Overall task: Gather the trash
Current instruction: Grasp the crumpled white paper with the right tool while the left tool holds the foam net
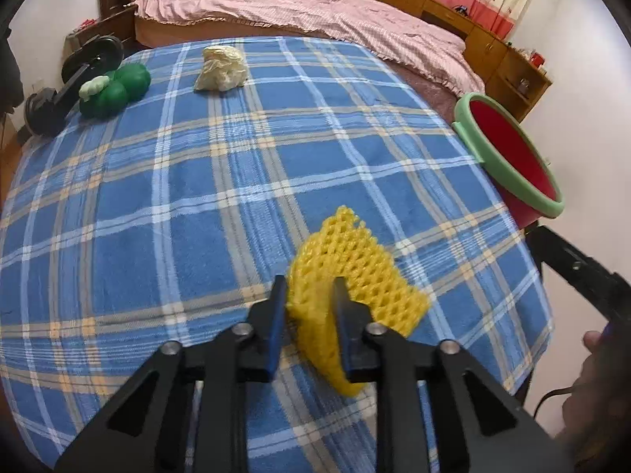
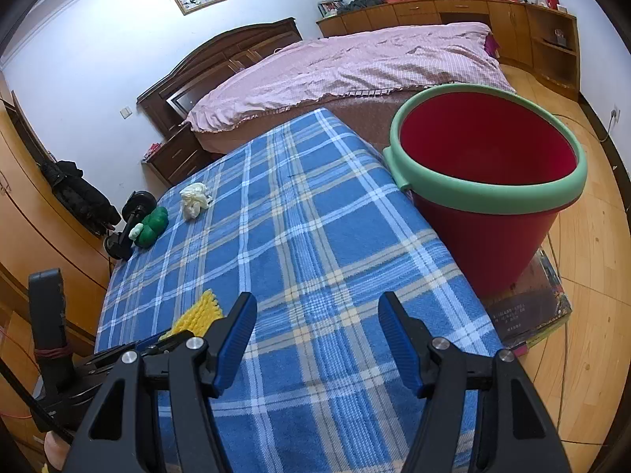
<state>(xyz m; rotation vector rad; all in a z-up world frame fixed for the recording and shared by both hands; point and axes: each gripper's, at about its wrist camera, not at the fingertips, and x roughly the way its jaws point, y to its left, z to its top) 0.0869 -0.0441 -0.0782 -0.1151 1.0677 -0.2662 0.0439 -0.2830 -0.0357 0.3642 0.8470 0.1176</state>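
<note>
A yellow foam fruit net (image 1: pixel 355 260) lies on the blue plaid blanket (image 1: pixel 189 197) near its front edge. My left gripper (image 1: pixel 309 282) is shut on the net's near fold, and the rest of the net fans out beyond the fingers. The right wrist view catches only a corner of the net (image 2: pixel 199 313). A crumpled cream wad (image 1: pixel 221 69) (image 2: pixel 195 199) sits far back on the blanket. Over bare blanket (image 2: pixel 315 216), my right gripper (image 2: pixel 315 303) stands open with nothing between its fingers. A red bucket with a green rim (image 2: pixel 485 197) (image 1: pixel 508 146) stands at the blanket's right edge.
A green plush toy (image 1: pixel 116 88) (image 2: pixel 152 226) lies at the blanket's far left, with a black dumbbell (image 1: pixel 79 75) beside it. A bed with a pink cover (image 1: pixel 295 12) is behind. The bucket rests on a flat box (image 2: pixel 532 311) over wooden floor.
</note>
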